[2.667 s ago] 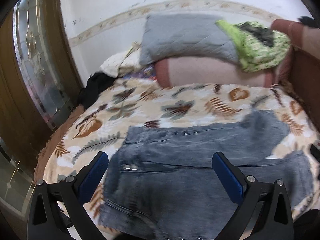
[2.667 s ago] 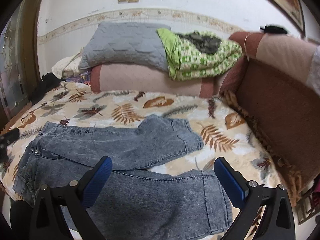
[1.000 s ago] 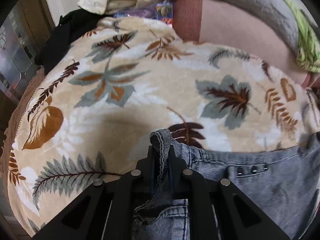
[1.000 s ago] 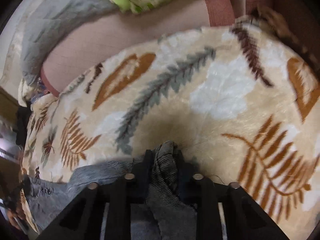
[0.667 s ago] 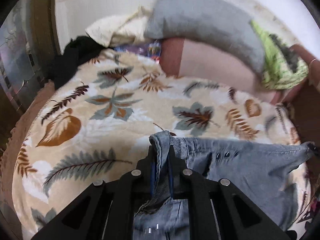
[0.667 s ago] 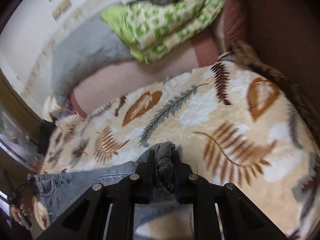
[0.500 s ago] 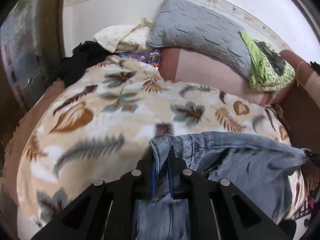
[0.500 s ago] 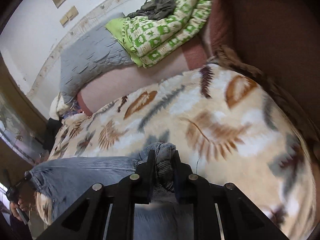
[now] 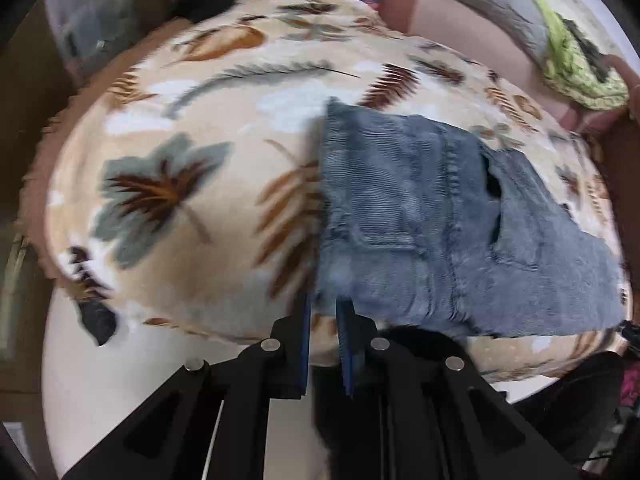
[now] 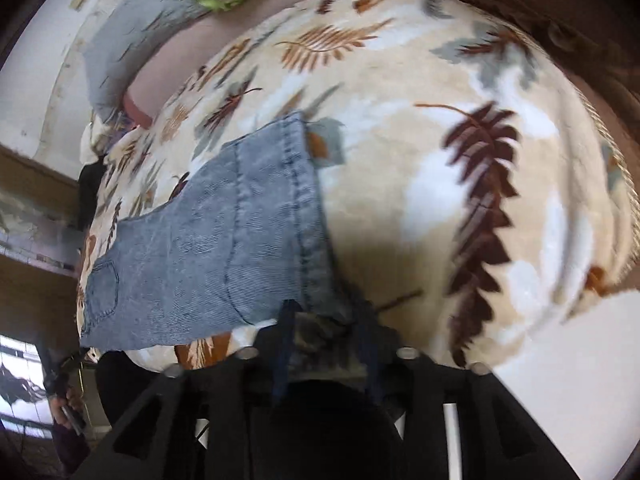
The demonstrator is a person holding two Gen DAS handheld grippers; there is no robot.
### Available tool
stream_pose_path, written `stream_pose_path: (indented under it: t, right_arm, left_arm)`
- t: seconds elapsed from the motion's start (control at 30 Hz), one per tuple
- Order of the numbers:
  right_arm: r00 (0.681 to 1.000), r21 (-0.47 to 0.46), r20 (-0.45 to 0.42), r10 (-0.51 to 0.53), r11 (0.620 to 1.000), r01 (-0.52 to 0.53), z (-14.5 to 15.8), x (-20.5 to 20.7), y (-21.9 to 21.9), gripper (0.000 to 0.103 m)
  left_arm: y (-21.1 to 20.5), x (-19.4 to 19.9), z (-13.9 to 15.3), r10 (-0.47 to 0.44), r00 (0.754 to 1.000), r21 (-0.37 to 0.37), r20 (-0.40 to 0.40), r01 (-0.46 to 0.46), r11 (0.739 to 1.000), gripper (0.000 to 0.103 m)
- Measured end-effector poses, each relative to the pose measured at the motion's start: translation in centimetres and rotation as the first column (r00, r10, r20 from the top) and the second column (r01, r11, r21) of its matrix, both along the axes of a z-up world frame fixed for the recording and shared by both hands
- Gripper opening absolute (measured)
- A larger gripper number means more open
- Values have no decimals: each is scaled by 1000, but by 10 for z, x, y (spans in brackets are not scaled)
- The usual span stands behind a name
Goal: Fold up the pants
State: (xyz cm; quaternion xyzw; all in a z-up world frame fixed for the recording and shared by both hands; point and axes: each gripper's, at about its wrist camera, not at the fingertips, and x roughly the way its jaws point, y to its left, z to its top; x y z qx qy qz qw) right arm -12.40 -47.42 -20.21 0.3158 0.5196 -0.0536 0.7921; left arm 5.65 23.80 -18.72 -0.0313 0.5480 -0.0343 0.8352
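Left gripper (image 9: 323, 316) nearly closed, nothing pinched; pants (image 9: 420, 216) just ahead. Right gripper (image 10: 326, 320) just opening, pants hem loose between.

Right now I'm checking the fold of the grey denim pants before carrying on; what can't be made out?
- Left view: the grey denim pants are motion-blurred at their near edge; whether the left gripper pinches them is unclear.
- Right view: the right gripper is blurred over the hem.
- Underlying leg: covered by the top layer.
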Motion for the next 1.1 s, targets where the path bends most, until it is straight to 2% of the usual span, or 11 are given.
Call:
stream_pose_path:
  t: [0.07,0.2,0.37,0.43,0.53,0.6,0.63,0.73,0.87,0.97,1.1]
  right_arm:
    - [998,-30,60,-19,999,21,15,-2,-3,62]
    - [992,-54,129,-18,998,26,34,21,-2,65]
    - [992,-109,114,-52,992,65,27,79,-3,65]
    - [994,-155,81,-72,984,84,17,102,-3,65]
    - [997,-168,-24,-67,984,62,-6,129,-2,65]
    - [998,-118,-51,-44,992,38,-18,135,2,56]
    - [998,-134,-53,-35,991,28,-17,136,5,33]
    - [999,-228,-20,-42,973,36,-1,138,7,11]
    - [990,-316,98,-105,940,131,22,137,-3,6]
    - [992,-277,56,-113,953,124,16,143,-7,6]
    - [986,-210,151,67,977,-34,33,149,43,7]
  left_arm:
    - [6,-4,11,27,999,49,28,-29,998,14]
    - [11,-15,42,50,992,40,118,-55,998,16]
    - [-34,-20,63,-58,980,-31,190,65,997,17]
    - [-60,-18,65,-111,971,-67,212,127,990,32]
    - [-97,-16,61,-154,964,-103,216,179,978,45]
    - [-117,-13,54,-177,963,-124,202,204,971,46]
    - [-125,-12,51,-184,964,-129,193,211,969,46]
    - [-150,-5,38,-208,967,-144,150,229,963,46]
    - [-181,-5,26,-254,957,-135,143,273,952,47]
    - [-203,-6,11,-290,949,-103,125,303,947,51]
    - [-224,-12,-10,-351,932,-72,92,358,931,52]
